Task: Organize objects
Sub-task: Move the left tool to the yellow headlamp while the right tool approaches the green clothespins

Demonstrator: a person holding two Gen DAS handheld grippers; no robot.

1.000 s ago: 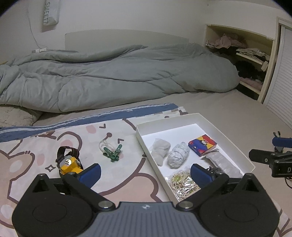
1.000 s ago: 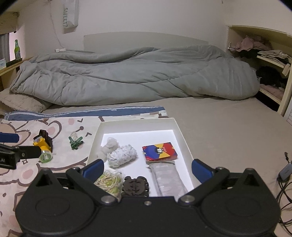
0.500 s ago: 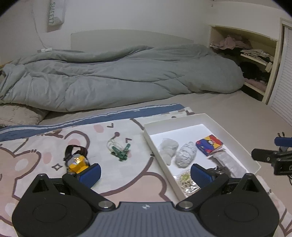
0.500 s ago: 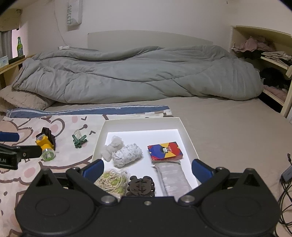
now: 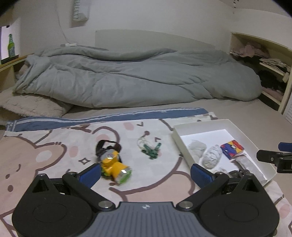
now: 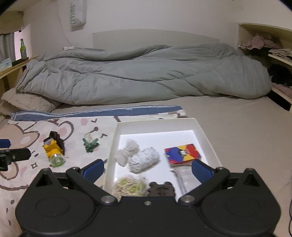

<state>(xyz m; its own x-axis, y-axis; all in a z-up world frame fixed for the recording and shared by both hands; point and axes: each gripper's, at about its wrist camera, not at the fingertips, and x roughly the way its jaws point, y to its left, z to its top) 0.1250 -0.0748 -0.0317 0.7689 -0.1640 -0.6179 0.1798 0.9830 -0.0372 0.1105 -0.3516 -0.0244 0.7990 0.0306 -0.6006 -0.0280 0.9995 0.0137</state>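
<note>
White tray (image 6: 206,134) on bed: two cloth balls, card box (image 6: 182,153), rubber bands (image 6: 130,186) | yellow torch (image 5: 114,166) left of tray | both hand-held grippers gape, empty

"SWEET7" on wall banner (image 6: 78,13)

Home bedroom, rumpled grey duvet (image 5: 138,76) on bed, clothes shelves (image 5: 264,63)

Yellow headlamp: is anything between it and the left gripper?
Nothing visible. The yellow headlamp lies on the cartoon blanket just ahead of the open left gripper, next to its left finger. The green clips lie farther off, and the white tray sits to the right.
</note>
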